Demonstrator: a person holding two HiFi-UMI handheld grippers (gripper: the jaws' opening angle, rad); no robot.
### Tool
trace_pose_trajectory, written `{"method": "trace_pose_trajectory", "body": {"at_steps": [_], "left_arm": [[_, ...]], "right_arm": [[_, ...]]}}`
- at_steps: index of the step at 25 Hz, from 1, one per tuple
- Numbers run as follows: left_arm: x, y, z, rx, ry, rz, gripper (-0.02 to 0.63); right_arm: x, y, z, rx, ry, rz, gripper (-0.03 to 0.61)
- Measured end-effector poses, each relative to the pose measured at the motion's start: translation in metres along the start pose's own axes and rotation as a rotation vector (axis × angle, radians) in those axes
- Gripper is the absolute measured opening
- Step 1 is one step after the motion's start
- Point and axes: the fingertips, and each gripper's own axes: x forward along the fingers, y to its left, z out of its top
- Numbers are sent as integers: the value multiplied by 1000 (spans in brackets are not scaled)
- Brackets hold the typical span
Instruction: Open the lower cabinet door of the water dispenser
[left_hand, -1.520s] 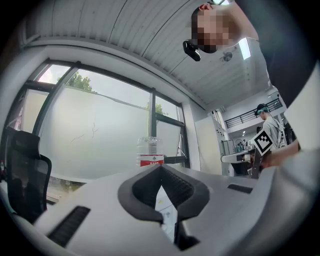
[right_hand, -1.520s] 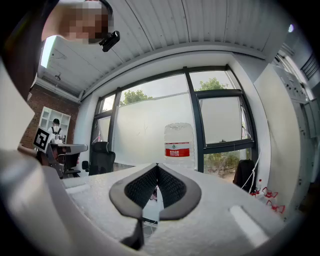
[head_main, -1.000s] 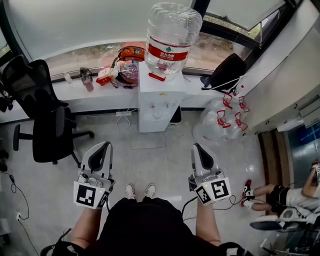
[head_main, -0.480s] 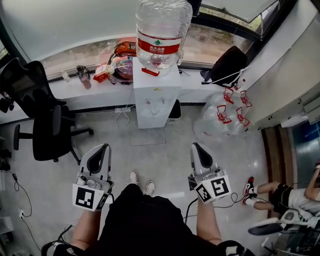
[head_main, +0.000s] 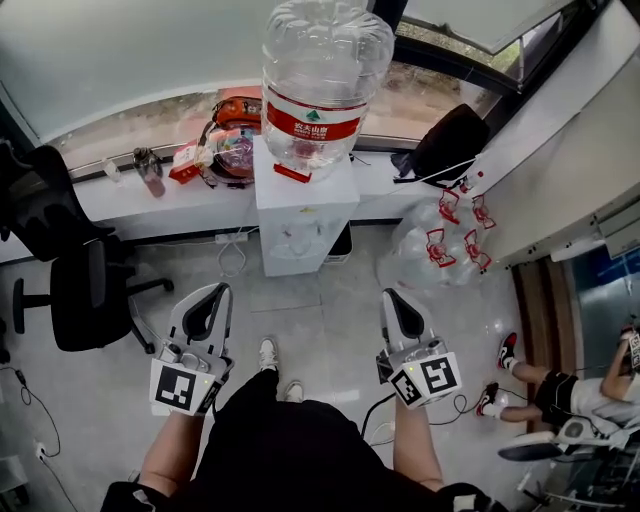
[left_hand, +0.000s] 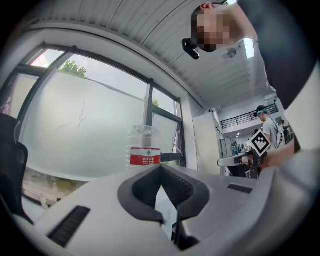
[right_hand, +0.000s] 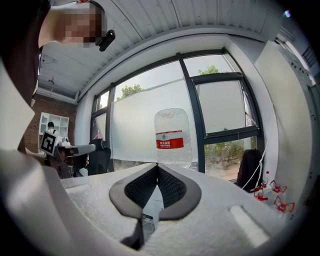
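Note:
The white water dispenser (head_main: 300, 210) stands against the window sill with a large clear bottle (head_main: 322, 85) on top. Seen from steeply above, its front is foreshortened and the lower cabinet door is barely visible. My left gripper (head_main: 217, 292) and right gripper (head_main: 391, 297) hover over the floor, a stride short of the dispenser, on either side of it. Both point level at it. In the left gripper view the jaws (left_hand: 161, 169) meet at the tips with nothing between them, the bottle (left_hand: 144, 150) beyond. The right gripper (right_hand: 158, 166) is likewise shut and empty, facing the bottle (right_hand: 172, 135).
A black office chair (head_main: 70, 290) stands at the left. Empty clear bottles with red handles (head_main: 440, 245) lie right of the dispenser. Snack packs (head_main: 225, 150) and a black bag (head_main: 450, 140) sit on the sill. A person (head_main: 560, 395) sits at the far right. Cables trail on the floor.
I have stepped towards the dispenser, which now looms larger and nearer in the head view. Both grippers moved forward with me and stayed shut.

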Motion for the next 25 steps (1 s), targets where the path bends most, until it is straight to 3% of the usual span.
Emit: {"method": "trace_pose_trajectory", "body": {"at_steps": [5, 10, 20, 25], "left_arm": [[50, 41, 0, -22, -12, -33, 8], [90, 63, -20, -77, 26, -88, 8], [153, 36, -36, -90, 35, -203, 8], [175, 20, -27, -52, 18, -184, 8]], "right_arm": [[60, -12, 17, -30, 9, -6, 5], [87, -27, 21, 31, 12, -47, 5], [78, -82, 30, 33, 23, -160, 5], [80, -113, 31, 29, 10, -122, 5]]}}
